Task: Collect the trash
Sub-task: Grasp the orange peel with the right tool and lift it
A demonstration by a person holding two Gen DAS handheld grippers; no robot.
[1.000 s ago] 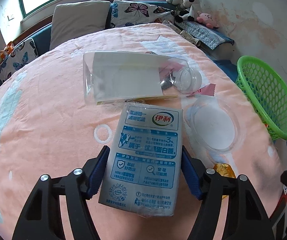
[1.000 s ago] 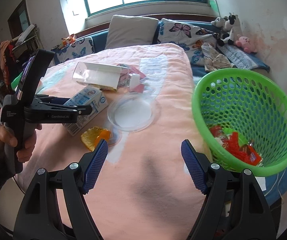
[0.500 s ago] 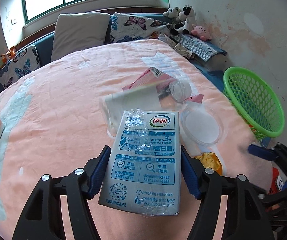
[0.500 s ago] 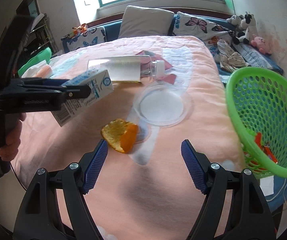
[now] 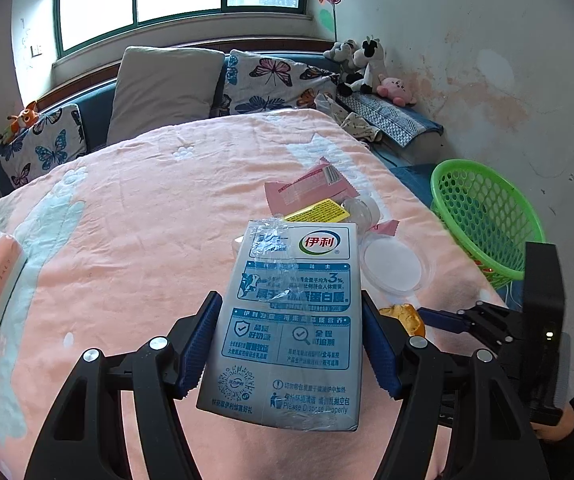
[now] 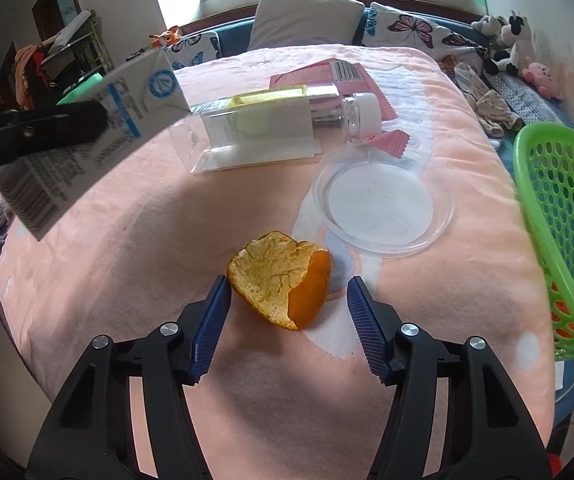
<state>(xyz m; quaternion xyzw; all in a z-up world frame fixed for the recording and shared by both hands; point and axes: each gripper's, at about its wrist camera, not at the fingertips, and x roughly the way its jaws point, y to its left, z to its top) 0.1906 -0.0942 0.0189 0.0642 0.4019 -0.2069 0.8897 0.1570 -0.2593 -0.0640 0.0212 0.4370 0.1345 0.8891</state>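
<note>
Peach-pink fleece blanket (image 6: 427, 320) covers the bed that serves as the work surface, with pillows and a window at its far end.

Right gripper (image 6: 289, 308): jaws spread wide, holding nothing, low over the near part of the blanket. Curled orange peel (image 6: 283, 280), pale pith up, lies directly ahead between the two blue fingertips, just clear of each pad; it is set slightly toward the left fingertip, and its broad side faces the camera. The gap is wider than the peel, so a plain closing should suffice, in my judgement. This gripper is by far the nearer to the peel.

Left gripper (image 5: 291, 340): clamped on the flattened blue-and-white milk carton (image 5: 287, 320), long axis pointing away along the fingers, lifted clear of the blanket.

Farther out, beyond the peel: round clear plastic lid (image 6: 383, 204), to the right and just apart; then clear plastic bottle with a white cap (image 6: 271, 132), lying on its side, long axis left to right; behind it, pink snack wrapper (image 6: 323, 74).

Green perforated plastic basket (image 6: 559, 232) stands off the right edge of the bed, some red scraps showing through its mesh; both loads must travel rightward to reach it.
</note>
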